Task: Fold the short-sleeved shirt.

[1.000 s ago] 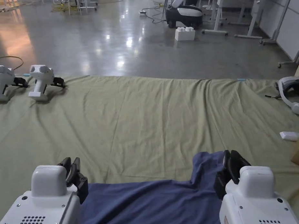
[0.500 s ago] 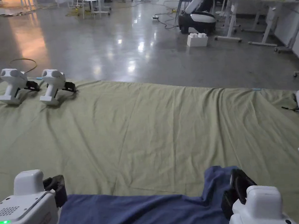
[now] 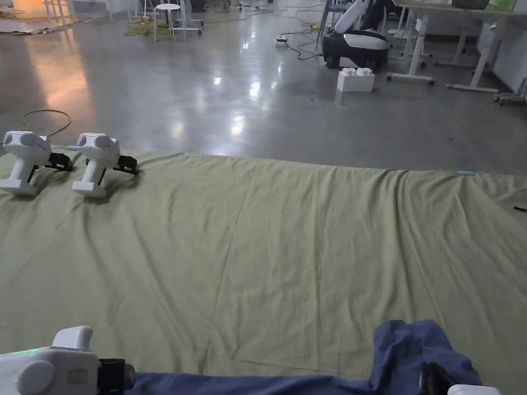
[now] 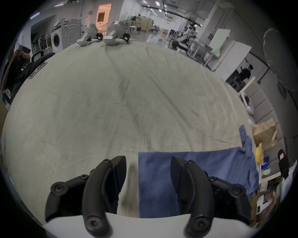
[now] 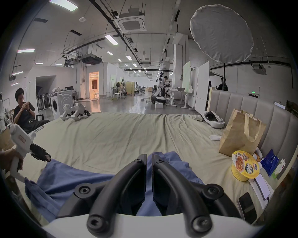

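Item: short-sleeved shirt (image 3: 255, 392), blue, lying on the olive sheet (image 3: 272, 246) of the bed, at the near edge, 6 o'clock in the head view.
Long axis: runs side to side, 9 o'clock to 3 o'clock, between the two tools.
Raised part: a bunched lobe, probably a sleeve, at the right end, just beyond the right tool.
Left tool (image 4: 148, 162): released, jaws spread wide; nothing between them.
Left tool, position: at the shirt's left edge; one jaw over bare sheet, the other over blue cloth, the edge running between them at 12 o'clock in the left gripper view.
Right tool (image 5: 149, 158): jaws drawn nearly together with a slim gap; blue cloth shows around and beyond them, but whether any is pinched cannot be told.
Nearer tool: each at its own end; the left straddles the free edge.
Deciding relation: judged, the left edge lies inside the open jaws, ready for closing.
Bystander items: two spare grippers (image 3: 66, 162) at 10 o'clock, well apart from the shirt.
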`<act>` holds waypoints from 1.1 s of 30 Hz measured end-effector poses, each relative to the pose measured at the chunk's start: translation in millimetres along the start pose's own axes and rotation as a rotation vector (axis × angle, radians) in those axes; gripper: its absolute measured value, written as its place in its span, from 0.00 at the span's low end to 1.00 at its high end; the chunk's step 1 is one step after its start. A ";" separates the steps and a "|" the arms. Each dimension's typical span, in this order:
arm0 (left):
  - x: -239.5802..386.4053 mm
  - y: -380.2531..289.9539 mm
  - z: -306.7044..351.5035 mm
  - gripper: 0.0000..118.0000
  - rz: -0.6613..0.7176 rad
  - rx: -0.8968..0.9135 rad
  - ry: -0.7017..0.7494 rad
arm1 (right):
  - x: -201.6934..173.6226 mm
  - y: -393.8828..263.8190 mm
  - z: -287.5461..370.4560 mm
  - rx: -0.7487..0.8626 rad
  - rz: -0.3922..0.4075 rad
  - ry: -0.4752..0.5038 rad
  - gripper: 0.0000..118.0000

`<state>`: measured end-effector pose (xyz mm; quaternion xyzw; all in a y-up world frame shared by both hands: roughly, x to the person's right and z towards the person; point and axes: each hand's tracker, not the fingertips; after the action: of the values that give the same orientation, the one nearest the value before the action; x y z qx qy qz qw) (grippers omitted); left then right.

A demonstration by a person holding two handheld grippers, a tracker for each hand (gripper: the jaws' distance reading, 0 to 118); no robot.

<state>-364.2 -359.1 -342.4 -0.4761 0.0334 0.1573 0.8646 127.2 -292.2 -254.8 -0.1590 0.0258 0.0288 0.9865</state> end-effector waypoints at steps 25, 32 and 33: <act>42.1 -8.5 14.3 0.06 -0.220 0.099 0.175 | 126.7 -5.7 -170.9 -0.682 0.064 -0.056 0.59; 45.6 -7.7 22.8 0.06 -0.226 0.115 0.183 | 132.6 -30.6 -224.7 -0.864 0.037 0.031 0.58; 47.2 -7.9 25.4 0.06 -0.220 0.115 0.181 | 134.4 -32.4 -226.7 -0.856 0.017 0.033 0.57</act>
<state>-319.4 -330.5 -332.0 -0.4388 0.0677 0.0157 0.8959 253.9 -387.8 -467.7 -0.5545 0.0285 0.0426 0.8306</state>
